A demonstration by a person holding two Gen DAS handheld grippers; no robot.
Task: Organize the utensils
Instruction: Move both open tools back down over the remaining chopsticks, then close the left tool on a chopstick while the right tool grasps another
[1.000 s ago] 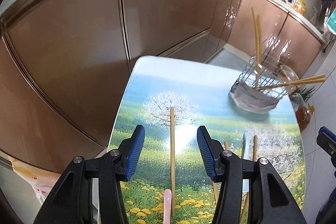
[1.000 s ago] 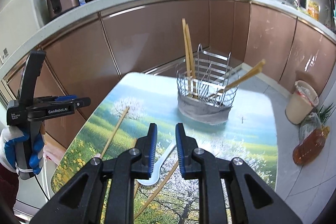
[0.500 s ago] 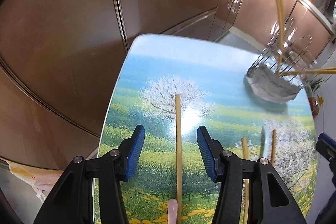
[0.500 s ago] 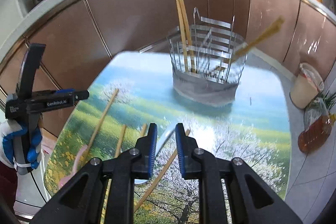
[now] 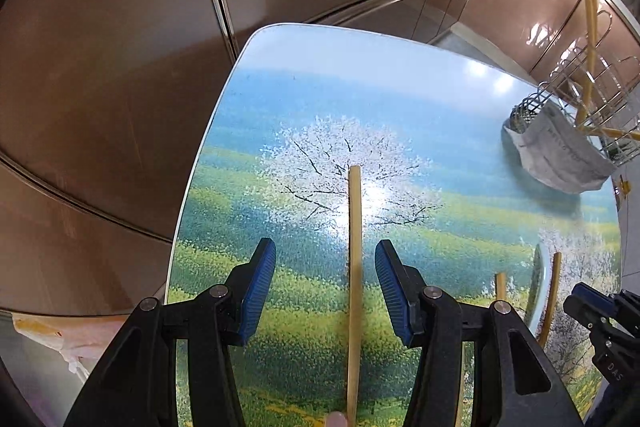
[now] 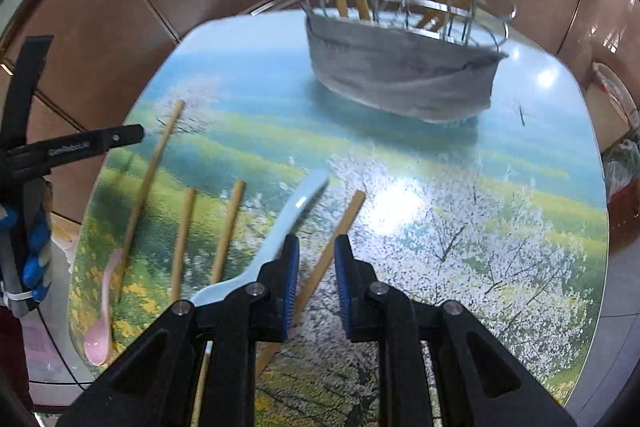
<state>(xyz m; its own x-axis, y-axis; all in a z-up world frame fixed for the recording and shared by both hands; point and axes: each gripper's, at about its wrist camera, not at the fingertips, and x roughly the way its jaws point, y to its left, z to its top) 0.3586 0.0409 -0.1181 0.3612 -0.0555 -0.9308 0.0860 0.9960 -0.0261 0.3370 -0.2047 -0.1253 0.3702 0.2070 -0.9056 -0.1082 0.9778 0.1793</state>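
Observation:
Several wooden chopsticks, a pale blue spoon (image 6: 280,227) and a pink spoon (image 6: 102,311) lie on the landscape-print table (image 6: 480,227). A wire utensil basket (image 6: 404,23) with a grey liner stands at the far side and holds several chopsticks; it also shows in the left wrist view (image 5: 568,135). My left gripper (image 5: 325,291) is open, low over the table, with one chopstick (image 5: 354,267) lying between its fingers. My right gripper (image 6: 316,283) is open a small way, just above another chopstick (image 6: 336,239), with the blue spoon at its left finger.
Brown cabinet doors (image 5: 120,67) stand beyond the table's far and left edges. A bin with a bag (image 6: 616,99) and a bottle are on the floor to the right. The left gripper (image 6: 60,151) shows at the left of the right wrist view.
Both grippers have moved down and forward over the table. The left keeps the chopstick between its open fingers. The right has come down over the chopstick beside the blue spoon.

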